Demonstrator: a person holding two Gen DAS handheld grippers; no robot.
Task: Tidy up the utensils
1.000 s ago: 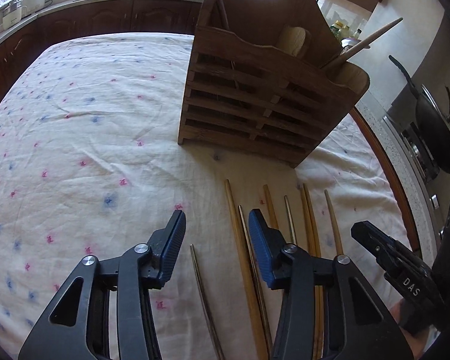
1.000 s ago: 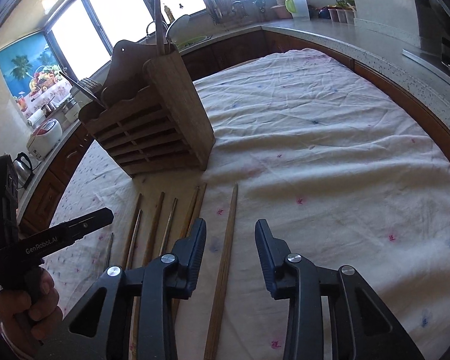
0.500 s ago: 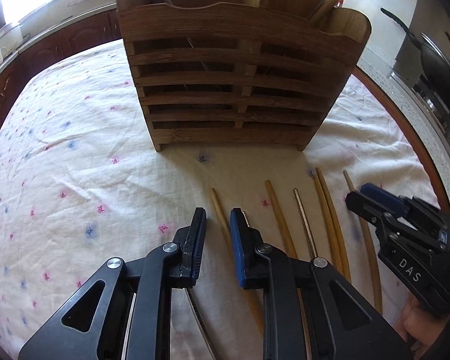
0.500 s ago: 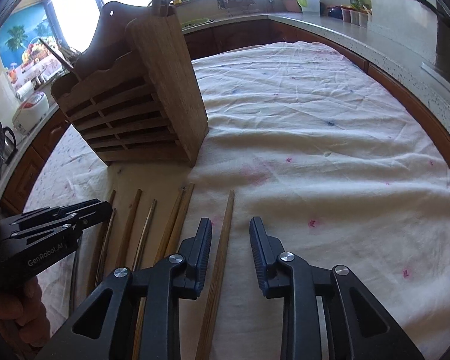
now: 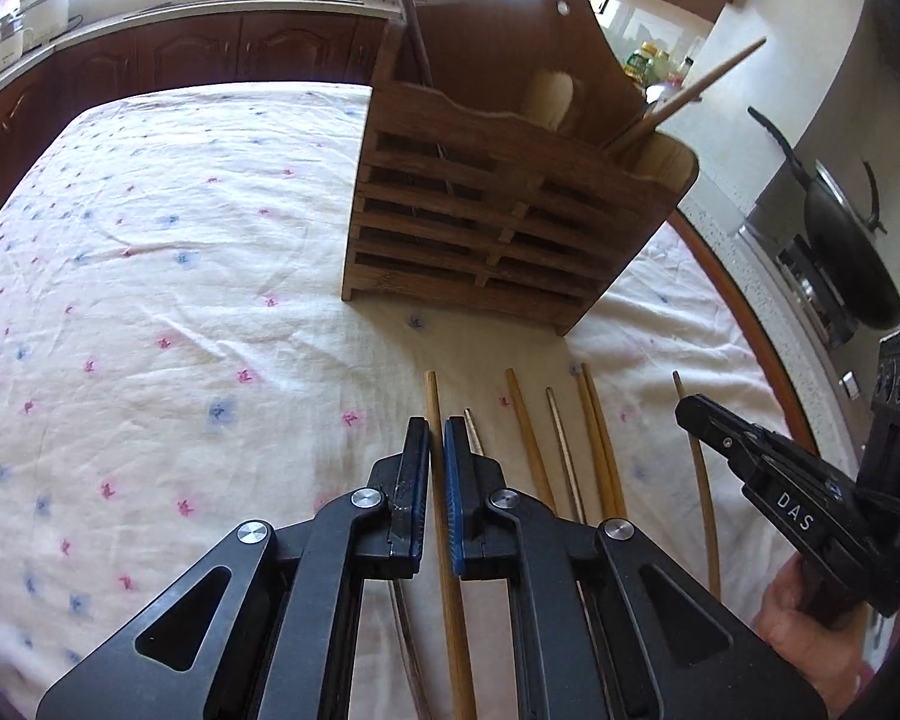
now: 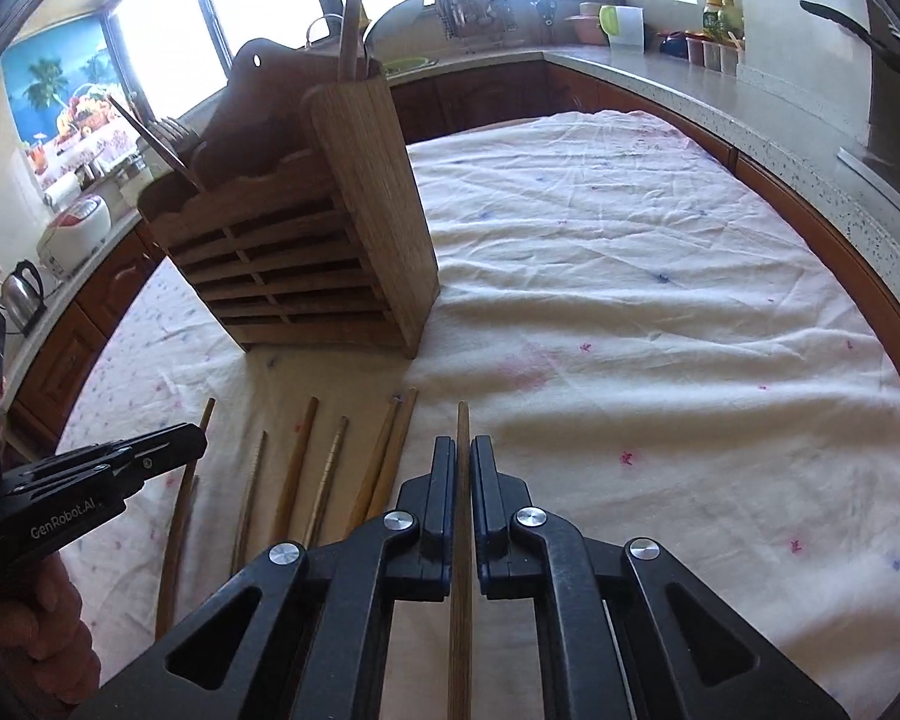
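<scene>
A slatted wooden utensil holder [image 5: 510,210] stands on the flowered tablecloth [image 5: 150,276], with a few utensils sticking out of it; it also shows in the right wrist view [image 6: 306,252]. Several chopsticks [image 5: 594,450] lie side by side in front of it. My left gripper [image 5: 436,438] is shut on the leftmost wooden chopstick [image 5: 433,402]. My right gripper [image 6: 462,456] is shut on the rightmost wooden chopstick [image 6: 463,420]. Each gripper shows in the other's view: the right gripper [image 5: 750,456] and the left gripper [image 6: 108,468].
A wok [image 5: 840,252] sits on a stove to the right of the table. Kitchen counters with a rice cooker [image 6: 72,234], a kettle [image 6: 21,294] and jars [image 6: 714,18] run round the table. The cloth [image 6: 630,276] stretches to the right of the holder.
Both grippers have closed from open onto their chopsticks. The left wrist view has pulled back and shifted left from the holder.
</scene>
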